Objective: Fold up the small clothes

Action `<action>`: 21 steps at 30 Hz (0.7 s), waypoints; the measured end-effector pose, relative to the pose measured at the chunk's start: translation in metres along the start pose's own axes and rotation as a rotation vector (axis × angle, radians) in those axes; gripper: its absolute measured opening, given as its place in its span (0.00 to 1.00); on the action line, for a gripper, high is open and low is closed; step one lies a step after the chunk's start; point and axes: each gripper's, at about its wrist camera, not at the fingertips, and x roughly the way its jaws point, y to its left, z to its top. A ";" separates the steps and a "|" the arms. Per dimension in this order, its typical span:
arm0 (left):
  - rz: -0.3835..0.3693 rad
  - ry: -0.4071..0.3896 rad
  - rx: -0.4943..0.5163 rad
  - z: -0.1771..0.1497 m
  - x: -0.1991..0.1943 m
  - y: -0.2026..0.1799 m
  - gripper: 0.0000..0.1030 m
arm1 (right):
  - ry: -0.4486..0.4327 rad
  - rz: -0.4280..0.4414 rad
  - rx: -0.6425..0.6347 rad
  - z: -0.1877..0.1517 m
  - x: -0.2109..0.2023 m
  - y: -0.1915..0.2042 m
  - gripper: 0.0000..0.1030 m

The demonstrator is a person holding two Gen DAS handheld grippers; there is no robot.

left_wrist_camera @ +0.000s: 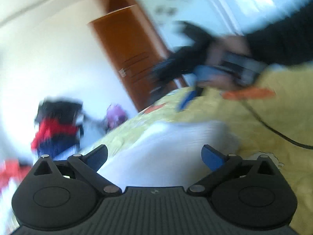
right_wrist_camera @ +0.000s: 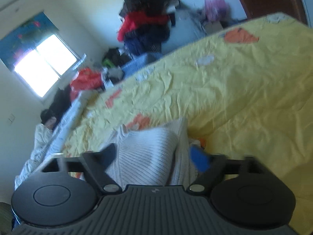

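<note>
- White ribbed knit garment lies bunched on a yellow patterned bedspread, directly ahead of and beneath the right gripper, its ribs and long axis running roughly away from the camera.
- Right gripper jaws stand wide, one finger to the left of the cloth and the blue-padded one to its right; the knit sits between them, yet the pads do not appear to press on it, so nothing is judged held.
- From the left wrist view, the same pale garment fills the space just in front of the left gripper, blurred by motion.
- Left gripper jaws are spread fully apart, empty, with the cloth below and ahead rather than pinched.
- Across the bed in that view, a hand in a dark sleeve carries the other gripper over the far end of the garment.
- Both grippers flank the piece closely; judged from this, the next grasp depends on each taking an opposite edge of the knit.
</note>
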 end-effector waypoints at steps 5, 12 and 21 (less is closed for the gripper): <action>0.004 0.286 -0.500 -0.029 0.040 0.112 1.00 | 0.077 -0.067 0.010 -0.016 0.013 -0.013 0.89; -0.305 0.403 -1.219 -0.083 0.113 0.181 0.98 | 0.170 0.057 0.181 -0.042 0.048 -0.025 0.90; -0.302 0.471 -1.238 -0.081 0.144 0.173 0.55 | 0.145 0.070 0.119 -0.052 0.050 0.001 0.54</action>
